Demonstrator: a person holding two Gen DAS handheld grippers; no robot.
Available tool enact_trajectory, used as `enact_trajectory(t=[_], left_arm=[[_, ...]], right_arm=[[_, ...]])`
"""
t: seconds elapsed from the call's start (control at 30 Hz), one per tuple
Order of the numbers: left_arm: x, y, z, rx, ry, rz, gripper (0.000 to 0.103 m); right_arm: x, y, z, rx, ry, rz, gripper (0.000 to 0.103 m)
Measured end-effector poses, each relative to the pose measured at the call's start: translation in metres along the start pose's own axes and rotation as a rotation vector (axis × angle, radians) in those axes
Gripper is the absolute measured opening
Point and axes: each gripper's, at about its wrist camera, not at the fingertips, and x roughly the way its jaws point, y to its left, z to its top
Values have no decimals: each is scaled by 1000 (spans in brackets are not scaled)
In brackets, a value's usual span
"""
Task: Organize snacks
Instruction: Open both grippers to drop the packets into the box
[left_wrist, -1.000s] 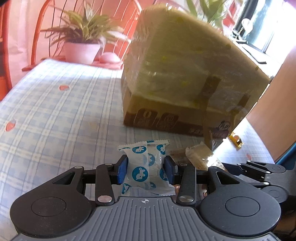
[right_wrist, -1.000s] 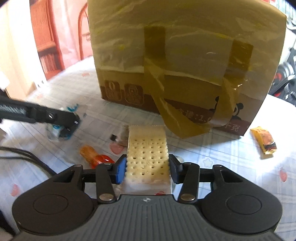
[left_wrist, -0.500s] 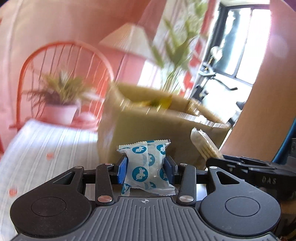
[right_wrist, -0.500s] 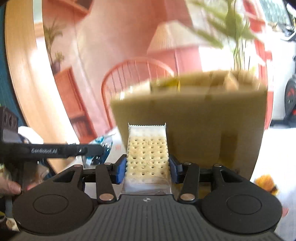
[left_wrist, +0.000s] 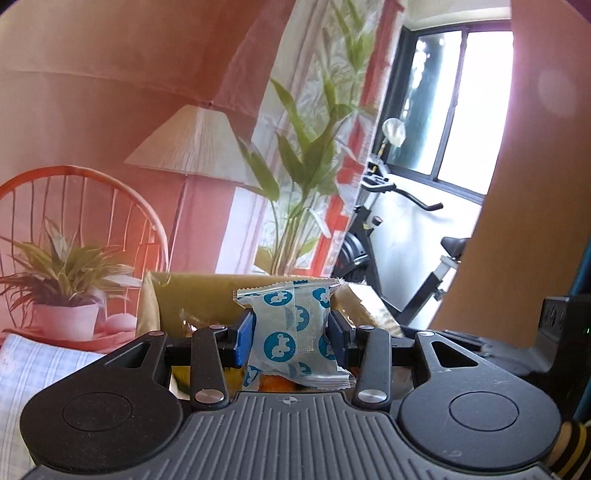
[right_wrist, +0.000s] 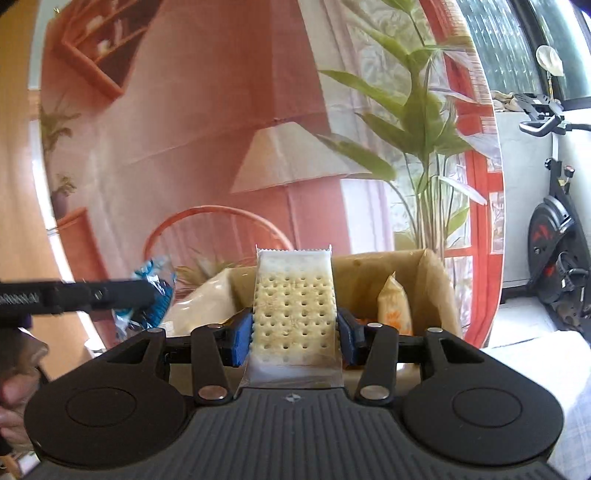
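i am holding a blue-and-white snack packet (left_wrist: 291, 332) upright in my left tongs (left_wrist: 291, 334), the blue pads pressing its two sides so the tongs are closed down to the packet's width. in my right tongs (right_wrist: 294, 330) i am gripping a clear-wrapped cracker pack (right_wrist: 293, 314) the same way, standing on end, pinched at both edges. both snacks are hanging in the air at the near rim of the open cardboard box (right_wrist: 432, 284), not yet inside it. the box is already carrying other snacks: an orange-printed packet (right_wrist: 395, 310) is leaning against its right wall, and something pale is lying at its left side. from the right view my left tongs are showing at the left, level with the box top.

i am judging this as the carry-and-drop step. next i am needing to bring each snack forward over the opening, lower it past the rim, and only then spread the tongs, one at a time so the two are not colliding. the checked cloth of the desk (left_wrist: 44, 362) is lying below, beside a potted plant (left_wrist: 62, 273).
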Motion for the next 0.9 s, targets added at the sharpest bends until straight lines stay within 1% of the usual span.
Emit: enact_trajectory(t=[0.1, 0.23, 0.4, 0.47, 0.53, 0.6, 0.7, 0.9], left_arm=[[21, 4, 13, 5, 12, 15, 45], [38, 10, 20, 8, 28, 31, 45], [49, 14, 20, 22, 45, 33, 45], [53, 15, 19, 22, 55, 32, 45], [57, 15, 19, 20, 63, 29, 45], [60, 15, 17, 18, 69, 24, 45], [62, 11, 17, 23, 74, 5, 45], [72, -3, 16, 58, 91, -36, 45]], right_arm=[[27, -5, 6, 3, 13, -32, 49], [61, -11, 10, 19, 44, -59, 49], [86, -14, 5, 21, 106, -44, 49], [88, -13, 3, 13, 113, -28, 50], [86, -12, 1, 1, 105, -35, 56], [83, -14, 1, 1, 94, -42, 59], [73, -17, 4, 5, 72, -54, 59], [47, -25, 9, -7, 11, -127, 59]])
